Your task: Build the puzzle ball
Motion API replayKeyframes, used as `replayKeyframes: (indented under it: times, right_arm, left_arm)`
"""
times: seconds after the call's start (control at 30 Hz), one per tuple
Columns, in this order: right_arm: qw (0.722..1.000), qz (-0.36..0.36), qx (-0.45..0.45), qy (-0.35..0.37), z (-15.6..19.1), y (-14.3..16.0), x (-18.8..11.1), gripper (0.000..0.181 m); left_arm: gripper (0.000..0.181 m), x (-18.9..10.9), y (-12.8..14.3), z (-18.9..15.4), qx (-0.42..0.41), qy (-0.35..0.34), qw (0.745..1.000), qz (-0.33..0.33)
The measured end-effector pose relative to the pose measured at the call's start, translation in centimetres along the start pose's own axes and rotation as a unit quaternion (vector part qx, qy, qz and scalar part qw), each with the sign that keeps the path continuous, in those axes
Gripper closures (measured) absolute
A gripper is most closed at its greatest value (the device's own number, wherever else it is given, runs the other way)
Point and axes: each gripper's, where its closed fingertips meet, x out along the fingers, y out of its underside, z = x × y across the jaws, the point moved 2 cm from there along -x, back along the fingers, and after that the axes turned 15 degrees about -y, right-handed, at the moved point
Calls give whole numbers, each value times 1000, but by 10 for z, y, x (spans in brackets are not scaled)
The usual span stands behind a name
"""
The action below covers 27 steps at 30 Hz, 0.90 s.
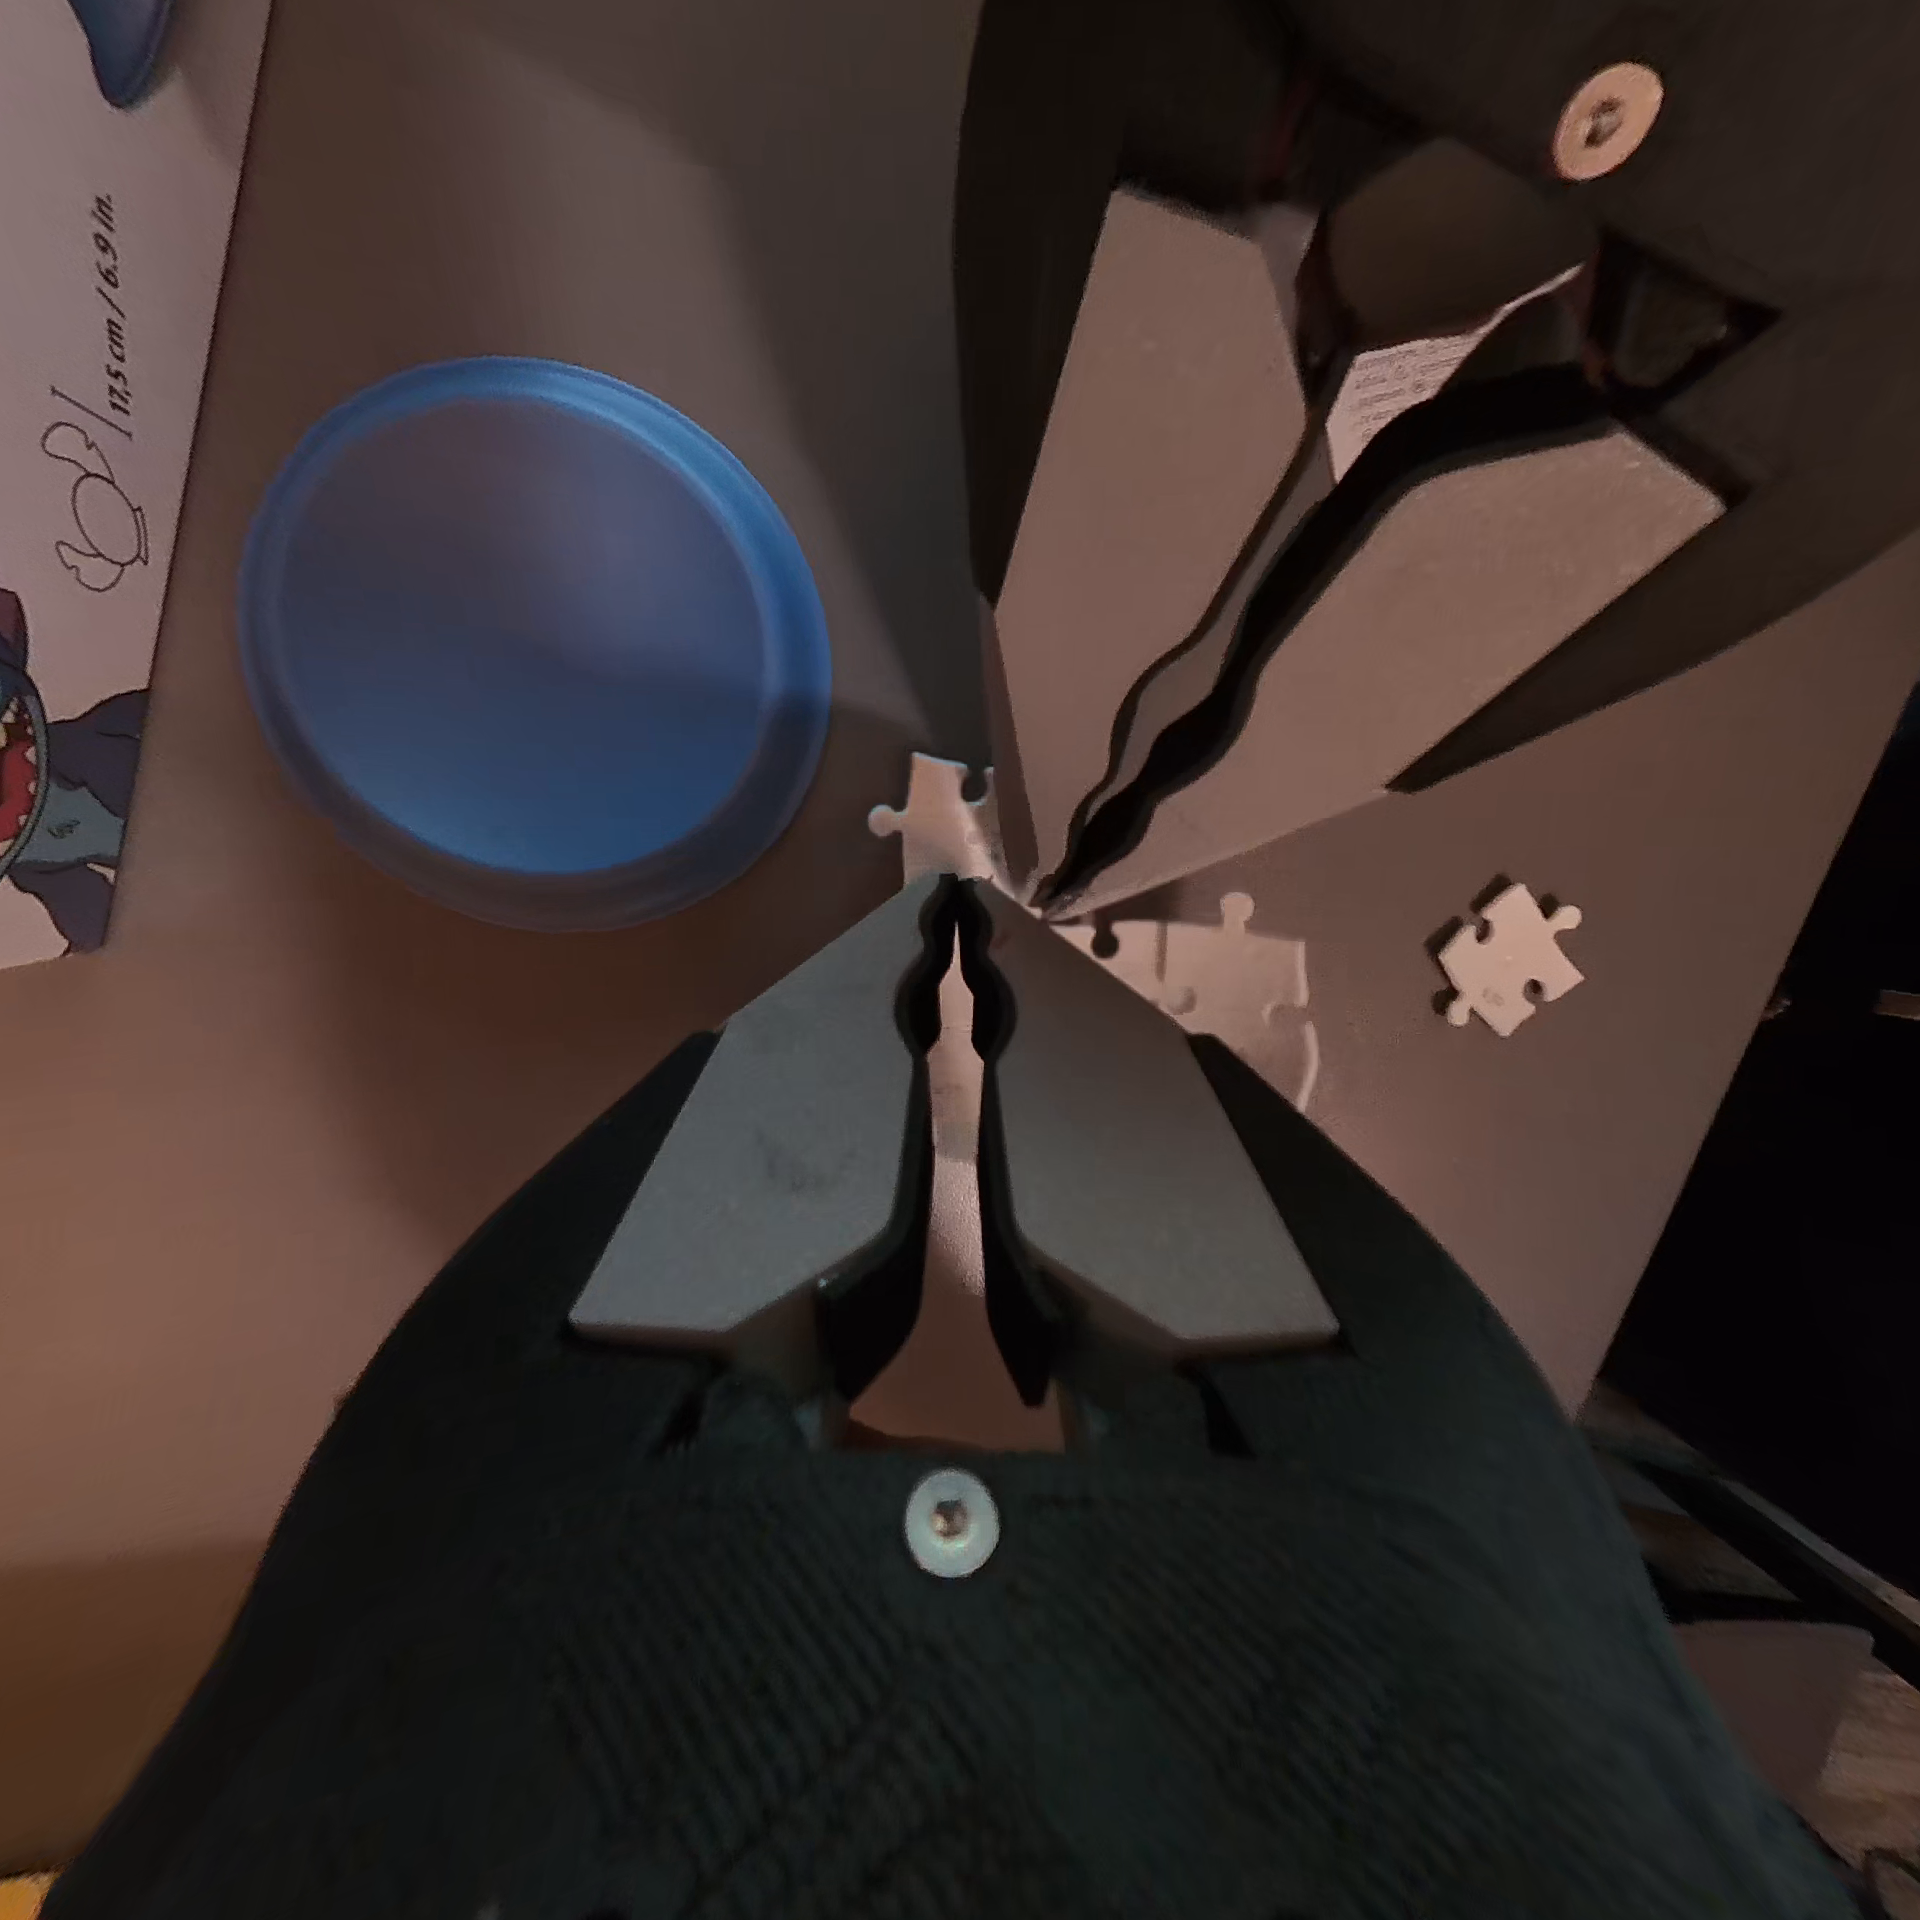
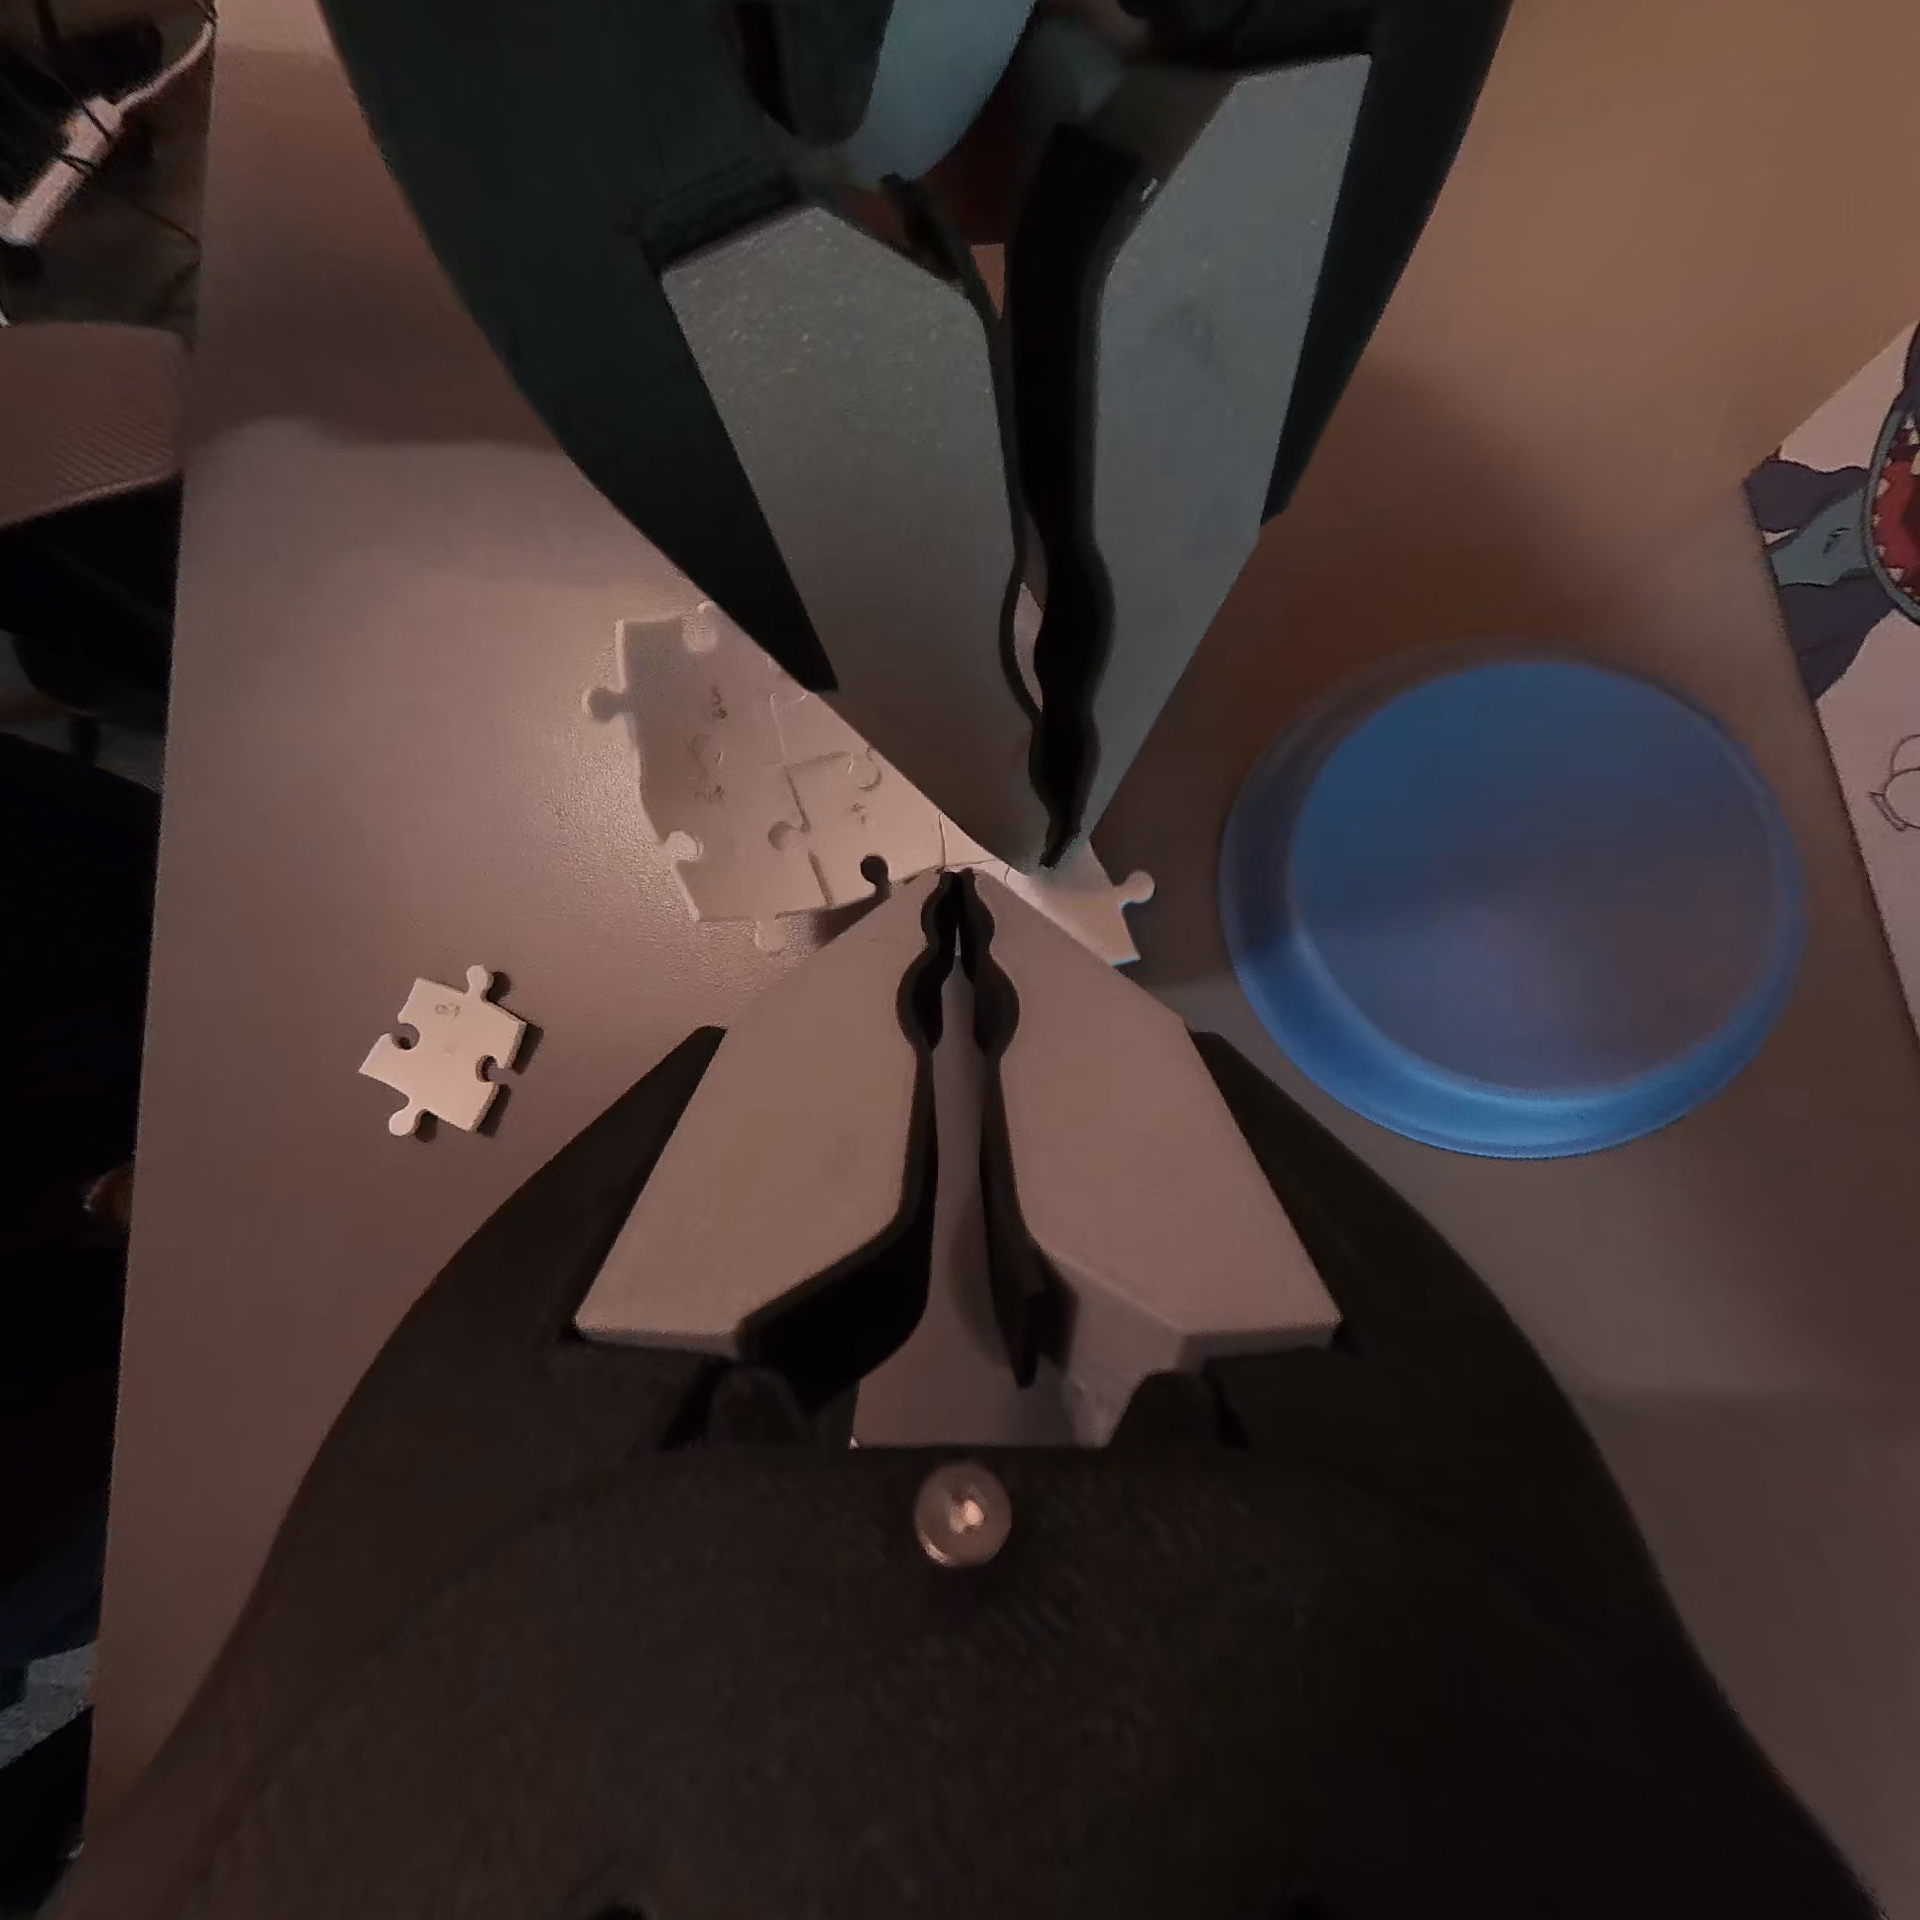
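A flat cluster of joined white puzzle pieces (image 2: 727,790) lies on the tan table, also seen in the left wrist view (image 1: 1226,956). One end piece (image 1: 935,821) sticks out toward the blue dish, also in the right wrist view (image 2: 1101,904). My left gripper (image 1: 951,883) is shut, its tips down on that cluster. My right gripper (image 2: 956,883) is shut too, tips touching the same spot from the opposite side. The two gripper tips almost meet and hide the middle of the cluster. A single loose white piece (image 2: 447,1049) lies apart, also in the left wrist view (image 1: 1507,956).
A round blue dish (image 1: 530,644) sits on the table close beside the cluster, also in the right wrist view (image 2: 1507,914). A printed sheet with a cartoon figure (image 1: 83,416) lies beyond the dish. The table edge (image 2: 156,831) runs past the loose piece, dark floor beyond. From the right gripper's tips to the single loose white piece (image 2: 447,1049) is close to 11 cm. My left wrist view (image 1: 1508,961) looks at it from another angle.
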Motion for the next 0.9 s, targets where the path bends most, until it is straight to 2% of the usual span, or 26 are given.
replayKeyframes:
  times: [0.17, 0.37, 0.9]
  right_arm:
    - [999, -24, 25, -21, -1, 2, -1, 181]
    - [999, -26, 23, -8, -2, 3, -2, 181]
    - [999, 9, -10, 41, -1, 3, -1, 181]
  left_arm:
    - [181, -1, 3, 0, -1, -4, 1000, -8]
    - [181, -3, 7, -2, -12, 0, 1000, -17]
    - [181, -4, 6, -2, -28, -7, 1000, -11]
